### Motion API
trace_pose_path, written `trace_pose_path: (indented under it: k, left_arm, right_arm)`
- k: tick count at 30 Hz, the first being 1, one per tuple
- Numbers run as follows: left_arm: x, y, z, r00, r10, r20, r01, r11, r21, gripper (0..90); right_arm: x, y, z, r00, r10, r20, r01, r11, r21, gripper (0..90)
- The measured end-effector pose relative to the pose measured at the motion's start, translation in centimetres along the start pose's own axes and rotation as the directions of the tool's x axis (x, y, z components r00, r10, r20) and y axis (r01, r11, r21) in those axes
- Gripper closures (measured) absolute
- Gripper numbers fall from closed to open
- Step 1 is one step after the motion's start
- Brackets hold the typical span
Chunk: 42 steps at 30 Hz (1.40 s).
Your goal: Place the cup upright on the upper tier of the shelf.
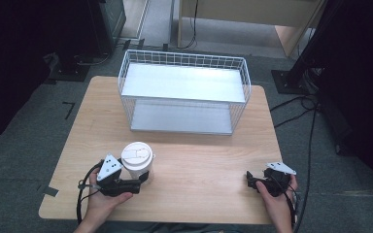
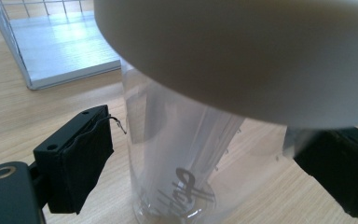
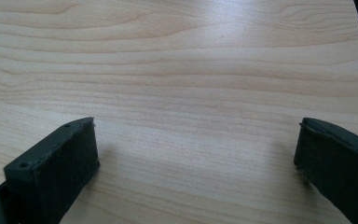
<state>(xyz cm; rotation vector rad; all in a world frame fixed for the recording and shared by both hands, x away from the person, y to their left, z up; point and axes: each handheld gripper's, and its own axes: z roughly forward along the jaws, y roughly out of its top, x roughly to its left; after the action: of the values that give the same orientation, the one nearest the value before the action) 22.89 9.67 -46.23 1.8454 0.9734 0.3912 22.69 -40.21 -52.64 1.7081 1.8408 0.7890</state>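
The clear cup with its white lid stands upright on the tabletop, near my front left edge and well short of the white wire basket. My left tongs bracket the cup's lower wall; the left pad sits just off the plastic with a sliver of gap visible, so they are not clamped on it. My right tongs rest low over bare wood at the right, spread wide, holding nothing.

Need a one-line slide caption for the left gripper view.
Left claw straddling a clear cup with a white lid on the wooden table; left pad not touching.
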Motion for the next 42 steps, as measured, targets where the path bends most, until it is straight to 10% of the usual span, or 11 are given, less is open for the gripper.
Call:
trace_pose_path:
  k: [23, 42]
  left_arm:
    - [-0.8, 1.5, 0.9, 0.9995, -0.032, -0.007, 0.031, 0.9972, -0.068, 9.4]
    - [-1.4, 1.2, 1.5, 0.9963, 0.045, -0.073, -0.053, 0.9925, -0.110, 15.2]
  right_arm:
    - [0.0, 0.0, 0.0, 1.0000, 0.003, 0.006, -0.003, 1.000, -0.002, 0.0]
    - [0.0, 0.0, 0.0, 1.0000, 0.002, 0.007, -0.002, 1.000, -0.002, 0.0]
